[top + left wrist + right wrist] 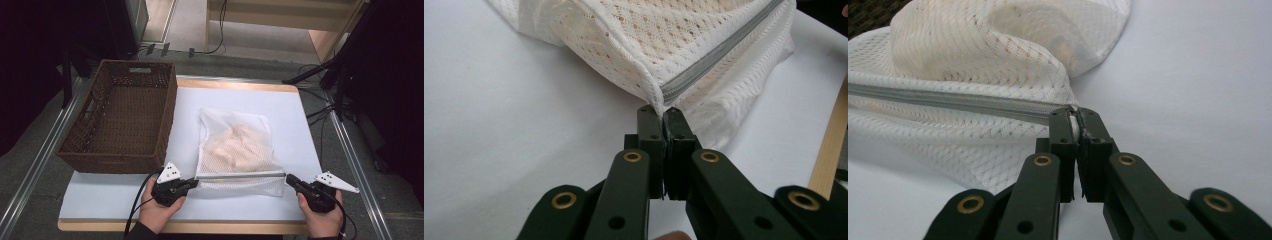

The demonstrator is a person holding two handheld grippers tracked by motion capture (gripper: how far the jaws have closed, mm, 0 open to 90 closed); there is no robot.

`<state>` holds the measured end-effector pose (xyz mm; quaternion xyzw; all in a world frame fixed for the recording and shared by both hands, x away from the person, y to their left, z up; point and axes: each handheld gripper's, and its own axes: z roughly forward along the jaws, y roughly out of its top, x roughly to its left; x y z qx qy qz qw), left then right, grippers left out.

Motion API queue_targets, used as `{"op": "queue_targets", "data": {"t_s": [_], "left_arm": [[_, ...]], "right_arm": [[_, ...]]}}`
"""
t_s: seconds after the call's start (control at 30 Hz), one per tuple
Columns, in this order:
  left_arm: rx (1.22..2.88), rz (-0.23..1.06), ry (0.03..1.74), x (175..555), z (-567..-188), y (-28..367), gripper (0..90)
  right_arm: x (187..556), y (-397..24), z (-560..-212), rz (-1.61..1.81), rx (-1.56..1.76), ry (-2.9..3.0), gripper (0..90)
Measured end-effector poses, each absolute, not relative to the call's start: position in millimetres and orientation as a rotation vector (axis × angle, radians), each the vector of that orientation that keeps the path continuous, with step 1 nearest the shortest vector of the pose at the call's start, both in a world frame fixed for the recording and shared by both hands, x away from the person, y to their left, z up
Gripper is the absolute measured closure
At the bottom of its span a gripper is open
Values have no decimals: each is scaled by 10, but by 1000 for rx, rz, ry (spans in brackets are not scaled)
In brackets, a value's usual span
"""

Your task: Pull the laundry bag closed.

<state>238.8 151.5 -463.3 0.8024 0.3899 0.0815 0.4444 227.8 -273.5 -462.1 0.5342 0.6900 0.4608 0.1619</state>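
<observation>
Standing at the desk's point(300, 107) far left corner, a brown wicker basket point(120, 117) overhangs the left edge a little. Near the front edge, left of the middle, the left tool point(194, 183) is clenched on the left end of a grey zipper point(240, 174), its jaws pressed together on the fabric there. That zipper runs along the near side of a white mesh laundry bag point(235, 150), which lies in the middle of the desk, just beside the basket, with pale cloth point(237, 145) inside. At the zipper's right end, toward the front right corner, the right tool point(290, 180) is likewise clenched on the bag's seam.
</observation>
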Motion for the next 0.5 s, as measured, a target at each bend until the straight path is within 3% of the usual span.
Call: {"op": "queue_targets", "data": {"t_s": [0.03,0.07,0.1,0.17,0.27,0.5], "left_arm": [[1967,183,964,2387,-4635,1562,863],[1967,183,964,2387,-4635,1562,777],[1962,194,968,2388,-4624,1590,777],[1936,207,966,2386,-4594,1652,662],[1906,220,973,2387,-4569,1722,507],[1892,242,923,2332,-4550,1794,267]], "right_arm": [[2283,-2729,-4632,1331,1517,1975,867],[2283,-2729,-4632,1331,1517,1975,867],[2280,-2714,-4640,1363,1491,1985,839],[2290,-2719,-4630,1396,1458,1983,688],[2310,-2753,-4615,1433,1450,1962,532],[2350,-2853,-4583,1422,1424,1892,192]]}}
